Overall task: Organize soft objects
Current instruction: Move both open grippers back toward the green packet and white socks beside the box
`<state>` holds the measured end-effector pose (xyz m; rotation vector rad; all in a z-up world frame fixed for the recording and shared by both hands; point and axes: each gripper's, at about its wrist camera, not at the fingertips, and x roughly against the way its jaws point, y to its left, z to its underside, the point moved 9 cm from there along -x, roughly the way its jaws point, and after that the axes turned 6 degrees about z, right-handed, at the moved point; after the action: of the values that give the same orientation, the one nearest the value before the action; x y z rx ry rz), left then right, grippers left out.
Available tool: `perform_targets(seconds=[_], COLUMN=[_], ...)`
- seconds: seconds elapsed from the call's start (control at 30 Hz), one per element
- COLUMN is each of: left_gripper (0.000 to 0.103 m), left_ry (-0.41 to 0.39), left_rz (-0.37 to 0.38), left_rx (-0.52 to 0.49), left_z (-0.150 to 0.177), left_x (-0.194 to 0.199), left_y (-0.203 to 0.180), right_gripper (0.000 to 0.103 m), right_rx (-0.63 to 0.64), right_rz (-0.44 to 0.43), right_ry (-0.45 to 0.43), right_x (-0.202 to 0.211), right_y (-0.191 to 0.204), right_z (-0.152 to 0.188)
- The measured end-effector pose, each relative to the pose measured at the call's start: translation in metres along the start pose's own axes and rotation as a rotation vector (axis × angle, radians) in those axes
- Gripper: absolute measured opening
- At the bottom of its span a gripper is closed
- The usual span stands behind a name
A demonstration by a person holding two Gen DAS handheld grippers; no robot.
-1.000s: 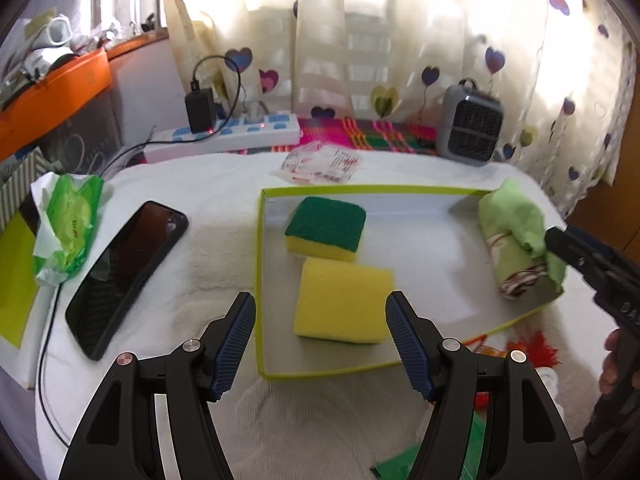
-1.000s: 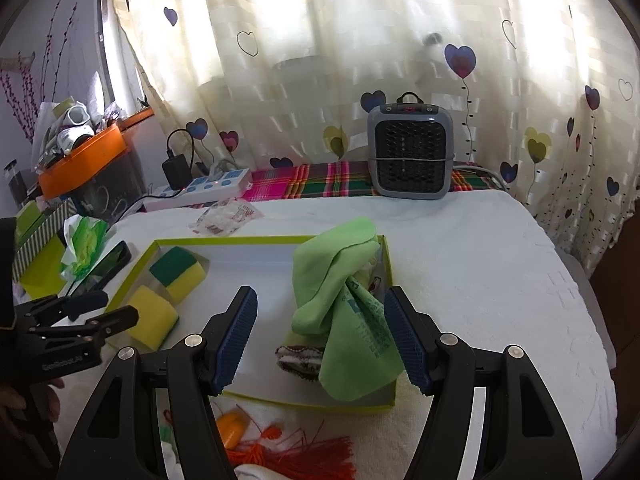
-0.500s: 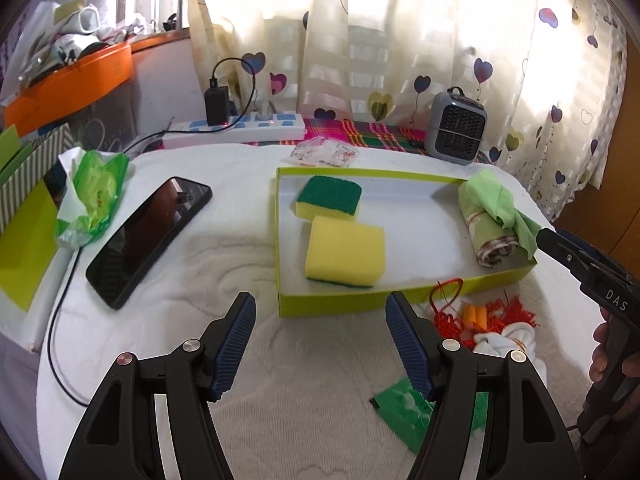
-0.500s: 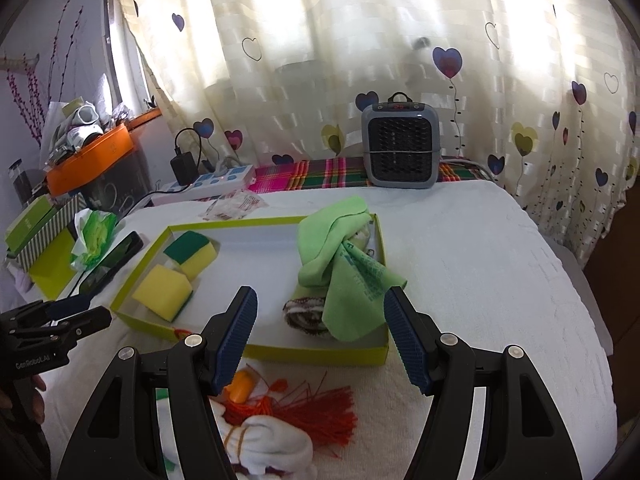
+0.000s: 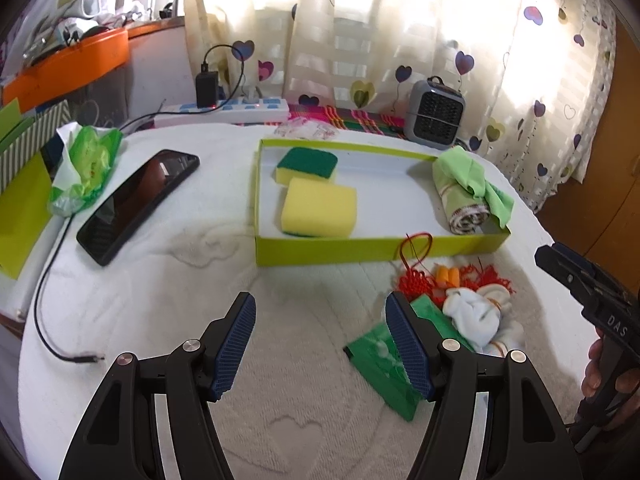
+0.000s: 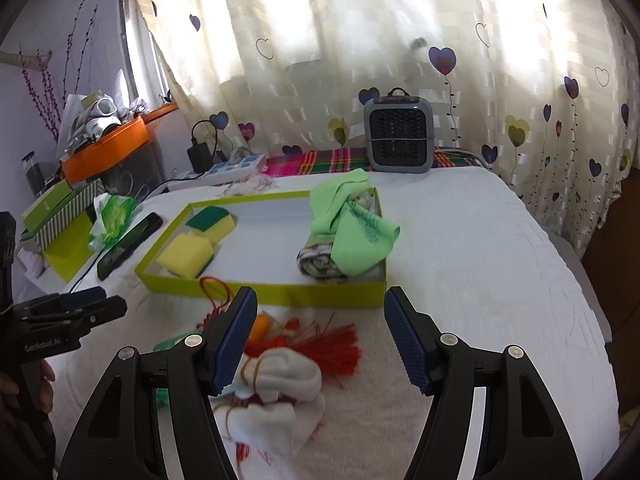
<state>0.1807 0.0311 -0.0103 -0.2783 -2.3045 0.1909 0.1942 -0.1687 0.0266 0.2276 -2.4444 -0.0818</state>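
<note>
A lime-green box on the white towel holds a yellow sponge, a green-topped sponge and a rolled striped cloth under a light green cloth. In front of the box lie a white sock, a red tassel knot and a green packet. My left gripper is open over bare towel, left of the pile. My right gripper is open above the sock and tassel.
A black phone and a green tissue pack lie left of the box, with a loose cable near the towel's left edge. A small grey heater and a power strip stand at the back.
Both grippers have drawn back from the box, which now sits farther away in both views. The sock, tassel and green packet have come into view in front of it. Both stay open.
</note>
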Motion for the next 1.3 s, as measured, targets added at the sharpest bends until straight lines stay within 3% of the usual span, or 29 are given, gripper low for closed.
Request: perform_targets(seconds=[0.3, 0.53, 0.73, 0.97, 1.3], left_gripper=[0.068, 0.067, 0.067, 0.067, 0.067], left_ry=[0.018, 0.035, 0.043, 0.064, 0.102], left_rz=[0.016, 0.026, 0.032, 0.048, 0.162], left_rx=[0.019, 0.023, 0.027, 0.030, -0.067], left_z=[0.016, 0.025, 0.030, 0.036, 0.043], left_x=[0.000, -0.001, -0.001, -0.005, -0.010], left_y=[0.001, 0.001, 0.004, 0.004, -0.026], right_gripper=[0.067, 0.067, 0.067, 0.067, 0.067], right_rx=[0.020, 0.132, 0.266, 0.394, 0.567], right_rz=[-0.058, -0.208, -0.259, -0.245, -0.253], right_ry=[0.034, 0.078, 0.113, 0.140, 0.194], right_x=[0.009, 0.016, 0.013, 0.004, 0.006], right_y=[0.012, 0.043, 0.069, 0.080, 0.082], right_z=[0.025, 0.046, 0.062, 0.068, 0.081])
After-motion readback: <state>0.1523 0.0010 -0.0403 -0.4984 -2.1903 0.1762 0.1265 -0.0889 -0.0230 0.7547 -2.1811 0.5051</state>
